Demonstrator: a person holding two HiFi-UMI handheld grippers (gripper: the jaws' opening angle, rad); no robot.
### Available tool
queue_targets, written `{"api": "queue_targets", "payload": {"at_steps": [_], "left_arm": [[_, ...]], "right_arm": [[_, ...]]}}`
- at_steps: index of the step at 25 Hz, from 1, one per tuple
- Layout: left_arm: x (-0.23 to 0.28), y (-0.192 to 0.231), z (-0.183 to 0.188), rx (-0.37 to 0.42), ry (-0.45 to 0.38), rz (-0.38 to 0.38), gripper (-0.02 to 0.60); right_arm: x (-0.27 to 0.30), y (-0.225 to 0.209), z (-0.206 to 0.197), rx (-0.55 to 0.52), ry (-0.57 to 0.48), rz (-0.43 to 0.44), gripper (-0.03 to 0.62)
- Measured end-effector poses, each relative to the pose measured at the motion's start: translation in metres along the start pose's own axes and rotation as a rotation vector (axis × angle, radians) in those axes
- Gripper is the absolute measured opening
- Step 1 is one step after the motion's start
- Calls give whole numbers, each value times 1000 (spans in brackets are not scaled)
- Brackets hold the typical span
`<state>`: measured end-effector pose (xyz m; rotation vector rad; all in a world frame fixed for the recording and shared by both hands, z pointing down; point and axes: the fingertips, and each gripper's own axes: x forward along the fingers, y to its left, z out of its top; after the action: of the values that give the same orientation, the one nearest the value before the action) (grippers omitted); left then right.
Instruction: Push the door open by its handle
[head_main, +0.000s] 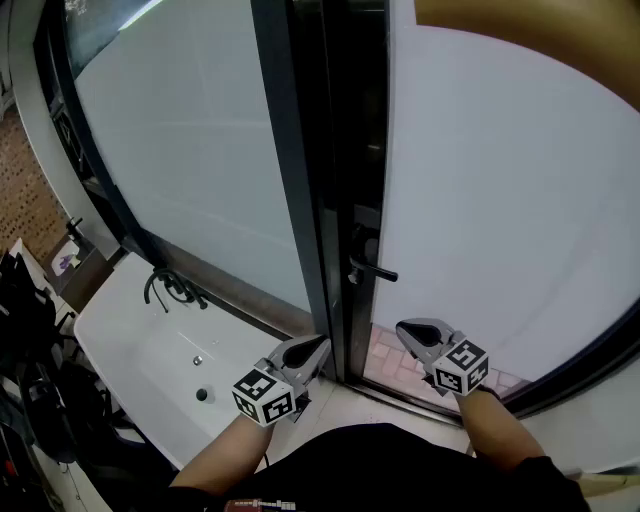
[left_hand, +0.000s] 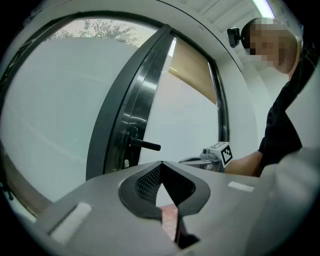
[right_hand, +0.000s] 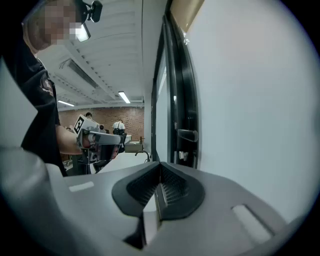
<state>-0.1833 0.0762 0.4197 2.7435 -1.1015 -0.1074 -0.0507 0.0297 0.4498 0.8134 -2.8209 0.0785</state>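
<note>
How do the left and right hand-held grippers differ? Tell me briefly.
The left hand-held gripper sits left of the door handle, beside the sink; the right hand-held gripper sits right of it, before the frosted door panel. In the head view, the left points up-right, the right up-left. Both are shut, empty, and off the handle.

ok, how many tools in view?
2. Left tool sits low, left of the door handle; right tool low, right of it. Both shut, empty, not touching it.
</note>
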Motion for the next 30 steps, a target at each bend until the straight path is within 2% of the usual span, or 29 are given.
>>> {"api": "queue_targets", "payload": {"at_steps": [2, 4, 7, 10, 14, 20, 22, 23, 24, 28, 30], "left_arm": [[-1, 3, 2, -1, -3, -1, -4], [-1, 6, 4, -2, -6, -1, -4], [-1, 11, 5, 0, -11, -2, -4], [-5, 17, 6, 4, -14, -1, -4], [-10, 28, 9, 3, -18, 2, -5], [-24, 48, 12, 4, -20, 14, -3], [-29, 56, 13, 0, -20, 17, -3], [-32, 59, 13, -2, -19, 18, -4], [-34, 63, 13, -2, -18, 18, -3], [-37, 82, 12, -11, -9, 15, -4], [-38, 89, 13, -20, -11, 9, -4]], "right_arm": [[6, -3, 20, -52, 19, 15, 20], [13, -10, 40, -112, 44, 16, 112], [28, -29, 66, -195, 83, -19, 170], [45, -46, 80, -251, 137, -54, 172], [80, -57, 71, -332, 268, -53, 172], [126, -52, 41, -355, 462, 25, 162], [135, -55, 32, -381, 532, 27, 136], [136, -58, 29, -388, 558, 24, 47], [137, -59, 27, -383, 580, 27, 16], [142, -62, 16, -371, 673, 52, 0], [144, -64, 13, -372, 680, 37, -2]]}}
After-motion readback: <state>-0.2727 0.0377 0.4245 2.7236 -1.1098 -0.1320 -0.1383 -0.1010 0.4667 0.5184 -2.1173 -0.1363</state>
